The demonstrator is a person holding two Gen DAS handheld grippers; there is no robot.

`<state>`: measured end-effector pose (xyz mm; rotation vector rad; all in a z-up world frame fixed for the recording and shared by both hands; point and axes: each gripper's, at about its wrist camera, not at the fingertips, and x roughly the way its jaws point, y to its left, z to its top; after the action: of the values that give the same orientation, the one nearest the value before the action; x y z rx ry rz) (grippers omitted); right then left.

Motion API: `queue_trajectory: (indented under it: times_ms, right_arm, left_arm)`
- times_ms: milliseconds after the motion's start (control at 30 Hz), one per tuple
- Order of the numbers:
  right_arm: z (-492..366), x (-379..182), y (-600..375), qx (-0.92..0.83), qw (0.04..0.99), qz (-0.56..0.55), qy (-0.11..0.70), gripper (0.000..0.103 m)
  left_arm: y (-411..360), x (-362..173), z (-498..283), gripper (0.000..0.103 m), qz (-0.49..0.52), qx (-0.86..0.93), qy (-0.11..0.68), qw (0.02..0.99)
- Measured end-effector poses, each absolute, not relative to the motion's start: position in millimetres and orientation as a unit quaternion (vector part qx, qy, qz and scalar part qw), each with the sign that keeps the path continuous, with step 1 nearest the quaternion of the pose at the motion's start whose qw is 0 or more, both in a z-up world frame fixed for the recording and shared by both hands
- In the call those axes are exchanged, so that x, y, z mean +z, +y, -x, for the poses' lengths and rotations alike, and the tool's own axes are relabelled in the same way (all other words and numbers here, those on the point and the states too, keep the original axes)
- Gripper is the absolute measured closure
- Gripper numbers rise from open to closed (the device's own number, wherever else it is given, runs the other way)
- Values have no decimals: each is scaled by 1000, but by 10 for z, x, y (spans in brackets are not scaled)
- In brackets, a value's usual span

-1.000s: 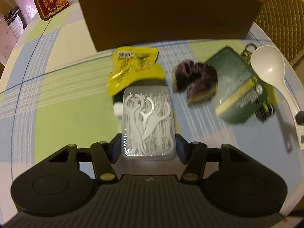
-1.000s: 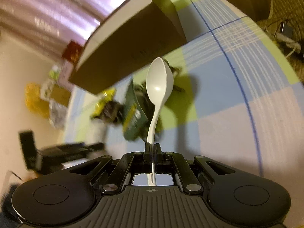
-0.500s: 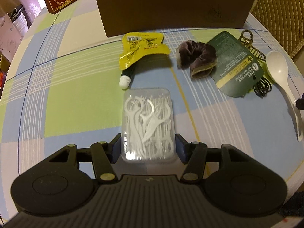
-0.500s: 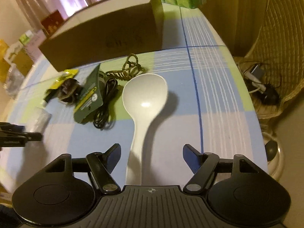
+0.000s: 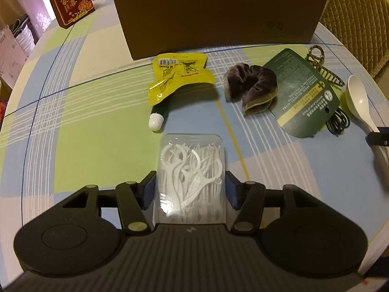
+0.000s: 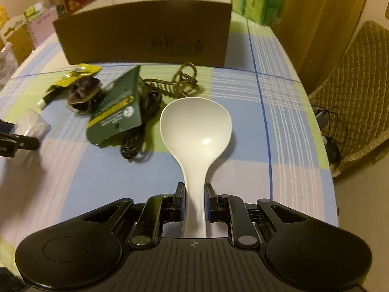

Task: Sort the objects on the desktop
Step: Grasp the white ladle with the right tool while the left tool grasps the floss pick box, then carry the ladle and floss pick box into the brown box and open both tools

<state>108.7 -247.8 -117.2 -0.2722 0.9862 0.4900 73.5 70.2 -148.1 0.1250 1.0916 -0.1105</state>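
At the far left of the checked tablecloth (image 5: 80, 126) stood a dark red box (image 5: 70, 0) with gold Chinese characters; I could read 喜 among them, not the rest. Behind everything lay a long brown cardboard box (image 5: 218, 17), its inside hidden from me, with a faint stamped emblem on the front that I could not read.

My left gripper (image 5: 190, 187) had its two fingers on both sides of a clear plastic case (image 5: 190, 170) full of white floss picks. The pads seemed to touch the case walls, but I could not tell if they really pressed it. The case lay on the cloth with its long axis pointing away from me, towards the cardboard box.

Just beyond it was a yellow spout pouch (image 5: 180, 75) with a barcode and its white cap pointing to me; the print was too small to read. To the right came a brown velvet scrunchie (image 5: 250, 85), then a dark green card (image 5: 301, 90) with small unreadable text, lying on black hair ties (image 5: 338, 124), and a striped hair claw (image 5: 325, 70).

My right gripper (image 6: 194, 204) was closed on the handle of the white spoon (image 6: 195, 126). The spoon's handle ran away from me, bowl facing up and pointing to the cardboard box.
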Motion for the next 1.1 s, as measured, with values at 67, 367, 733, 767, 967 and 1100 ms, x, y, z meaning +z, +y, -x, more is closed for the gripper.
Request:
queue_trajectory:
  times_ms: [67, 367, 733, 767, 967, 1100]
  right_arm:
    - [-1050, -1103, -2484, 241, 845, 129, 460, 91]
    - [-977, -733, -2366, 274, 856, 121, 422, 91]
    - [-1252, -343, -2075, 318, 860, 118, 381, 91]
    - [-1296, -311, -2044, 321, 860, 116, 378, 91]
    - [-1572, -136, -1875, 341, 860, 109, 364, 91]
    - [-1798, -3, -1766, 352, 861, 103, 353, 91]
  left_arm:
    - [703, -1444, -702, 50, -59, -58, 517, 852]
    - [655, -1119, -727, 50, -64, -67, 499, 862]
    - [610, -656, -946, 50, -66, -81, 449, 887]
    - [613, -625, -983, 50, -68, -81, 446, 889]
    - [664, -443, -1206, 50, -64, -83, 424, 900]
    - [698, -288, -1402, 50, -60, -90, 406, 907]
